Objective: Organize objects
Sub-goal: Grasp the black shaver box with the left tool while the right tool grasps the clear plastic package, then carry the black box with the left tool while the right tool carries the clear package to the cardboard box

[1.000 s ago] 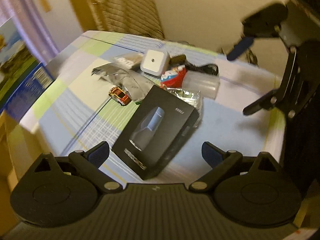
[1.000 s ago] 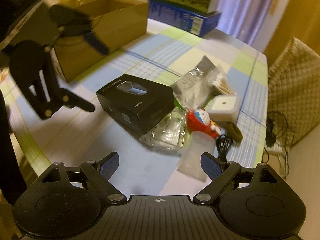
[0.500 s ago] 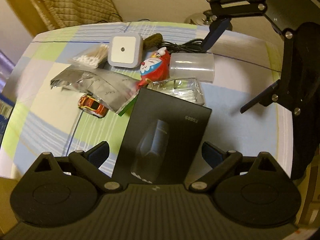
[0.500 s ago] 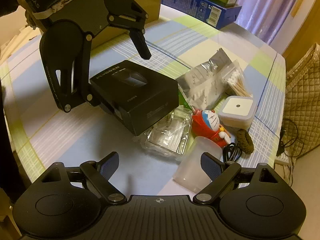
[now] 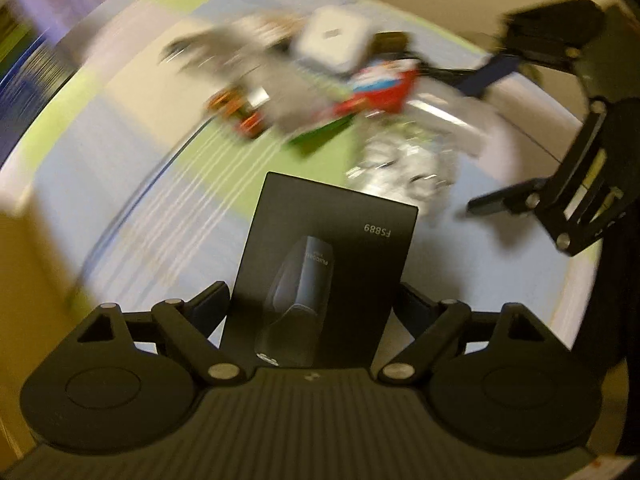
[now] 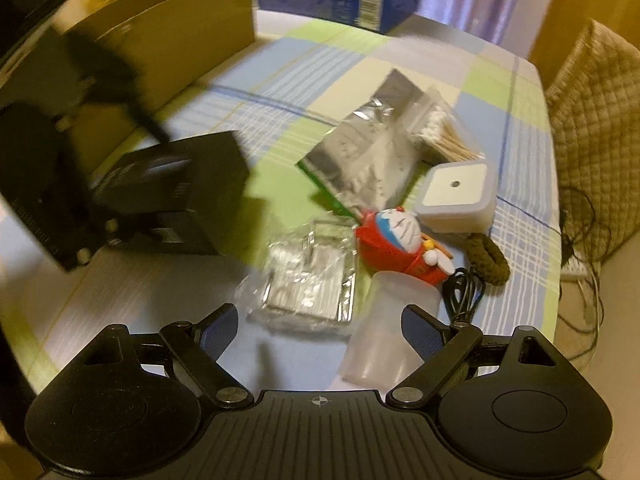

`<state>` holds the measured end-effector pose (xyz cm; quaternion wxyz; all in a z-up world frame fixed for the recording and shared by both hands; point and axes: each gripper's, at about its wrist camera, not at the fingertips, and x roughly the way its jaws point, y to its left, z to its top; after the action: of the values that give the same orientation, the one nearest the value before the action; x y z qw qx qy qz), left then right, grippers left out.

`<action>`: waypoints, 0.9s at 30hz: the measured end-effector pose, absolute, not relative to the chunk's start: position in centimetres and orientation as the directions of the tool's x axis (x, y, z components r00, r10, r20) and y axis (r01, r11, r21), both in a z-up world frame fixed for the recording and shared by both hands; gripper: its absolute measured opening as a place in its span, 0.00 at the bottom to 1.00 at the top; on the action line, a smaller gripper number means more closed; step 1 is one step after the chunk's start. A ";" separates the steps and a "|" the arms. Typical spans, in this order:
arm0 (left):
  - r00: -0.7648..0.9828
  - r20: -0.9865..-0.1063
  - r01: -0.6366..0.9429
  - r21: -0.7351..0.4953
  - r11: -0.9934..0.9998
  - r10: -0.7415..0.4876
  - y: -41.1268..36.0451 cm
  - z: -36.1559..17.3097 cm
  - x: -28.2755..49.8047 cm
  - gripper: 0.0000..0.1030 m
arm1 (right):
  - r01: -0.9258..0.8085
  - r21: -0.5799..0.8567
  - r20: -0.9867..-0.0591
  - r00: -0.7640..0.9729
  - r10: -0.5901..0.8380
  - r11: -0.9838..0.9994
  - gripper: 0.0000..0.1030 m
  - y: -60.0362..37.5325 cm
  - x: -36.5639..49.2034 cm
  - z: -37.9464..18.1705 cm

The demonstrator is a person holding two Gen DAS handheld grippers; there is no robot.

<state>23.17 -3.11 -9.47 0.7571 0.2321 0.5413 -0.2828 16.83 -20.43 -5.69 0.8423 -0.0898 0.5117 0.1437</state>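
Between the left gripper [image 5: 314,304] fingers: a flat black cardboard box [image 5: 324,264] printed with a grey device and "FS889", clamped on both long sides by the closed-in fingers; the right wrist view shows it at far left, blurred, so contact with the desk [image 6: 304,80] (checked blue, green and cream cloth) cannot be told.

Ahead of the left fingers, heavily blurred: an orange toy car [image 5: 236,114], a silver foil pouch [image 5: 256,60], a white square plastic case [image 5: 334,42].

Between the right gripper [image 6: 320,330] fingers, which stand wide apart and hold nothing: a clear crinkled plastic packet [image 6: 310,280] toward the left finger, a translucent plastic cup [image 6: 386,332] lying on its side against the right finger.

Beyond the right fingers: a red and blue cartoon cat figure [image 6: 404,240], a bag of cotton swabs [image 6: 444,132], a brown crocheted loop [image 6: 488,256], a coiled black cable [image 6: 464,292].

Far beyond, left of the fingers: an open brown cardboard carton [image 6: 168,40].
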 end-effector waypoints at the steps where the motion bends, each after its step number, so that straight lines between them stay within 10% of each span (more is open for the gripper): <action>1: 0.268 -0.949 0.635 0.043 0.772 -0.167 -2.4 -9.5 22.9 0.83 | -0.321 0.004 -0.886 0.438 0.152 0.947 0.84 -20.5 17.0 -5.7; 10: 0.342 -0.910 0.509 -0.031 0.860 -0.236 -0.2 -9.3 20.1 0.88 | -0.264 0.034 -0.879 0.452 0.155 0.964 0.81 -20.0 18.7 -6.4; 19: 0.358 -0.906 0.492 -0.023 0.870 -0.226 -0.1 -9.9 19.7 0.80 | -0.211 0.096 -0.881 0.438 0.182 0.973 0.51 -19.8 18.0 -7.8; 27: 0.377 -0.898 0.414 -0.054 0.909 -0.225 0.8 -9.3 17.6 0.74 | -0.157 0.133 -0.878 0.440 0.190 0.979 0.50 -18.5 15.6 -6.7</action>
<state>17.57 0.85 -9.26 0.8249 0.0900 0.5234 -0.1935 15.59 -18.49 -6.66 0.8483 0.0158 0.5193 0.1024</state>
